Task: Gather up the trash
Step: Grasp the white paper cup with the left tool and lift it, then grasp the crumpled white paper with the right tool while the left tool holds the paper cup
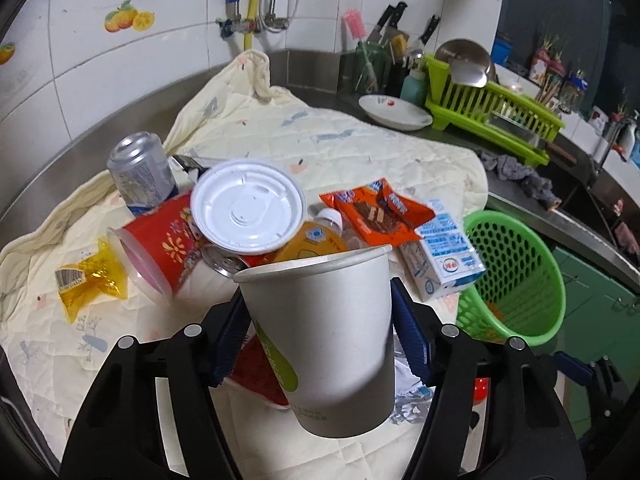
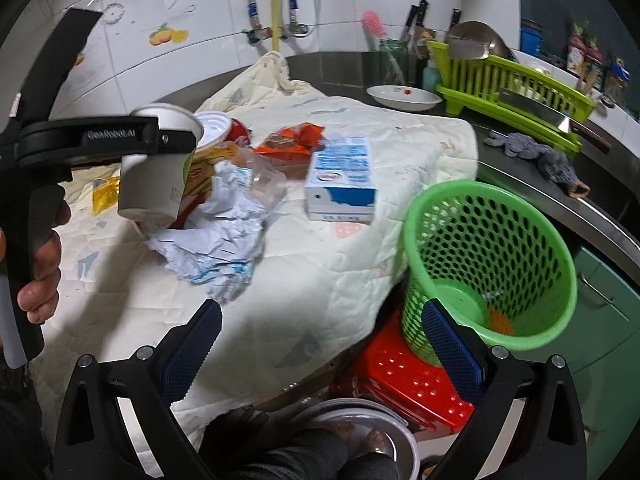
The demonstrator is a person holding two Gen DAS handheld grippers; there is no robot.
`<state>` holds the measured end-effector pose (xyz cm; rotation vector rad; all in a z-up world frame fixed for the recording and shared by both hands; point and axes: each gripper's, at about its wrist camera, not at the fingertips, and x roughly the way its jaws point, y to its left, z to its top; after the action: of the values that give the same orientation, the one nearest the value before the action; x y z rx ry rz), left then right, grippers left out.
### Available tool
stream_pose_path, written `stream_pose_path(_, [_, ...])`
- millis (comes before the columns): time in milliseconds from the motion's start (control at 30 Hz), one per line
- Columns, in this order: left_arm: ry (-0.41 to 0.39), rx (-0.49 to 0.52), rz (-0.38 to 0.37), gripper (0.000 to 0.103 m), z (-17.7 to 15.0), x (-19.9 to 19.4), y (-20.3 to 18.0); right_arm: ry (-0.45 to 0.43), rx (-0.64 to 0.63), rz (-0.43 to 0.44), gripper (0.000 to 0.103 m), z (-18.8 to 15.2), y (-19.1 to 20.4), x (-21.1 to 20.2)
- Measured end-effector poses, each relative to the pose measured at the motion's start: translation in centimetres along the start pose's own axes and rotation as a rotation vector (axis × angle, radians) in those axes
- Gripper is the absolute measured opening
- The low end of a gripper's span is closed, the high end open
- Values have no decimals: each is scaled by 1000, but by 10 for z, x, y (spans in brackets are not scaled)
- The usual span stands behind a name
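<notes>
Left wrist view: left tool (image 1: pixel 320 320) grips one paper cup (image 1: pixel 324 344), hiding trash behind | one green basket (image 1: pixel 516 280) right, rim cut | right tool (image 2: pixel 320 356) open, empty | one milk carton (image 2: pixel 342 180) mid-tabletop.

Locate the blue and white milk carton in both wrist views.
Left wrist view: the blue and white milk carton lies right of centre, beside the orange snack wrapper.
Right wrist view: the carton sits at upper centre on the cloth.
Shared landmark: the green perforated plastic basket, to its right.
</notes>
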<state>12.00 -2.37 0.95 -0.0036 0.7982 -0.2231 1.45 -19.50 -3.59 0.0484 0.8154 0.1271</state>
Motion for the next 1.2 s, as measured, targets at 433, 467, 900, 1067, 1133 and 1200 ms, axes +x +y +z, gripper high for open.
stream_pose_path(433, [-79, -11, 0, 65, 10, -37, 25, 70, -68, 215, 97, 21, 42, 47])
stream_pose_path(467, [-81, -14, 0, 65, 10, -39, 27, 75, -70, 213, 97, 23, 44, 52])
stream_pose_path(900, [-90, -28, 3, 65, 7, -44, 41, 104, -75, 263, 93, 39, 58, 92])
stream_pose_path(1067, [-89, -28, 8, 65, 7, -45, 43, 122, -56, 283, 66, 38, 60, 99])
stream_pose_path(1133, [-91, -28, 10, 65, 7, -46, 45, 105, -44, 288, 60, 39, 59, 96])
stream_pose_path(1200, [-92, -26, 13, 65, 7, -48, 44, 94, -43, 292, 54, 39, 57, 91])
